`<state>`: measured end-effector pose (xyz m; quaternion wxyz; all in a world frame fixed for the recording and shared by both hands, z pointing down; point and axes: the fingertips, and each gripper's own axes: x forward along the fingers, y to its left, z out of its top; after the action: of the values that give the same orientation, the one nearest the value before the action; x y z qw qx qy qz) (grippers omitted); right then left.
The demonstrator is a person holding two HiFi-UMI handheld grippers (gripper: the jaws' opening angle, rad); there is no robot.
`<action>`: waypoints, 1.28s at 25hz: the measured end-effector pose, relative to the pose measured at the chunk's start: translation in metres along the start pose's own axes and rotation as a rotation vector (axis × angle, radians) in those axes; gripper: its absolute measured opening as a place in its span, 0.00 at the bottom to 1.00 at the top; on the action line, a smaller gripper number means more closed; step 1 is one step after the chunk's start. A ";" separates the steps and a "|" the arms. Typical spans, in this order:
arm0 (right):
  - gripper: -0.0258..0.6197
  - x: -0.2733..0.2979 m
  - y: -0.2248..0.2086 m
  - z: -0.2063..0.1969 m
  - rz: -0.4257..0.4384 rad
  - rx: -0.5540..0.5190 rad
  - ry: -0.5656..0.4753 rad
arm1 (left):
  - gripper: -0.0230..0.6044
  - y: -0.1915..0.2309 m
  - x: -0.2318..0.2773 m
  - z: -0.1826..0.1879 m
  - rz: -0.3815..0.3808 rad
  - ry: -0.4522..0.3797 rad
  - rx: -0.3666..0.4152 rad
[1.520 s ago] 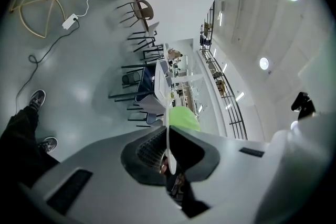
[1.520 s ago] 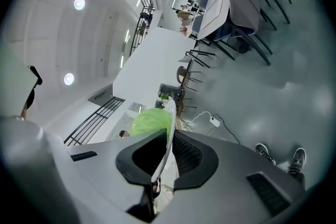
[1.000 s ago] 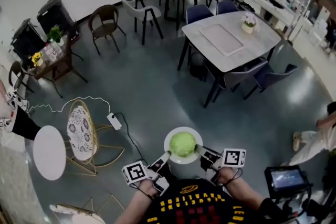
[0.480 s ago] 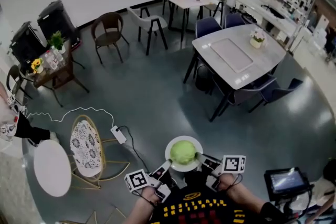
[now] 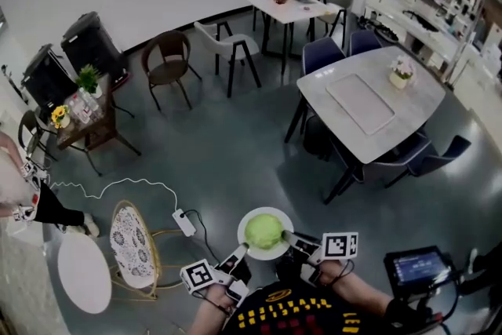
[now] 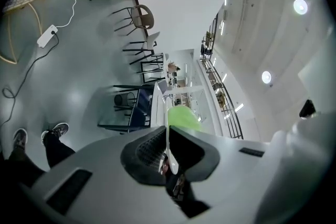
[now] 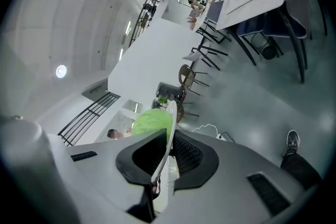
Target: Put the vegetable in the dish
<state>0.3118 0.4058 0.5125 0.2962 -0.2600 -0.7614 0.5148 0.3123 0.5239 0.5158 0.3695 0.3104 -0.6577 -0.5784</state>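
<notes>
We grip the white dish point(image 5: 276, 253) by its rim, left gripper point(image 5: 238, 252) and right gripper point(image 5: 289, 236) jaws clamped on opposite edges. The green vegetable point(image 5: 263, 230) sits in it, between our two jaws.

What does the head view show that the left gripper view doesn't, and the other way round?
Head view only: the right gripper holding the dish opposite the left gripper, and a round white table. Left gripper view only: its jaws shut on the dish's rim, seen edge-on, plus ceiling lights. Both: the dish carrying the green vegetable, and the patterned chair.
</notes>
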 end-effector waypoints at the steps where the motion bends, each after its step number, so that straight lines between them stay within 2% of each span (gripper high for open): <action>1: 0.09 0.002 -0.006 0.013 -0.020 0.024 0.002 | 0.06 -0.003 0.014 0.008 0.000 -0.002 0.009; 3: 0.09 0.005 -0.014 0.041 -0.046 0.047 0.003 | 0.06 -0.012 0.041 0.021 -0.007 -0.001 0.023; 7: 0.09 0.007 -0.017 0.095 -0.009 -0.005 0.002 | 0.06 -0.026 0.088 0.033 -0.017 0.000 0.015; 11: 0.09 0.007 -0.034 0.121 -0.040 0.068 -0.005 | 0.06 -0.025 0.122 0.044 -0.010 0.013 0.017; 16: 0.09 0.018 -0.045 0.153 -0.058 0.105 -0.019 | 0.06 -0.030 0.153 0.066 0.004 0.030 0.017; 19: 0.09 0.030 -0.051 0.176 -0.062 0.091 -0.037 | 0.06 -0.030 0.174 0.083 0.006 0.048 0.008; 22: 0.09 0.043 -0.055 0.206 -0.048 0.042 -0.069 | 0.06 -0.027 0.200 0.105 0.013 0.092 0.016; 26: 0.09 0.073 -0.044 0.251 0.053 -0.012 -0.130 | 0.06 -0.028 0.238 0.141 -0.002 0.156 0.020; 32: 0.09 0.134 -0.042 0.308 0.008 -0.037 -0.200 | 0.06 -0.043 0.278 0.224 -0.035 0.225 0.052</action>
<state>-0.0060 0.2914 0.4856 0.2119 -0.2157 -0.7954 0.5252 -0.0266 0.4052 0.4959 0.4229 0.3943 -0.6212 -0.5290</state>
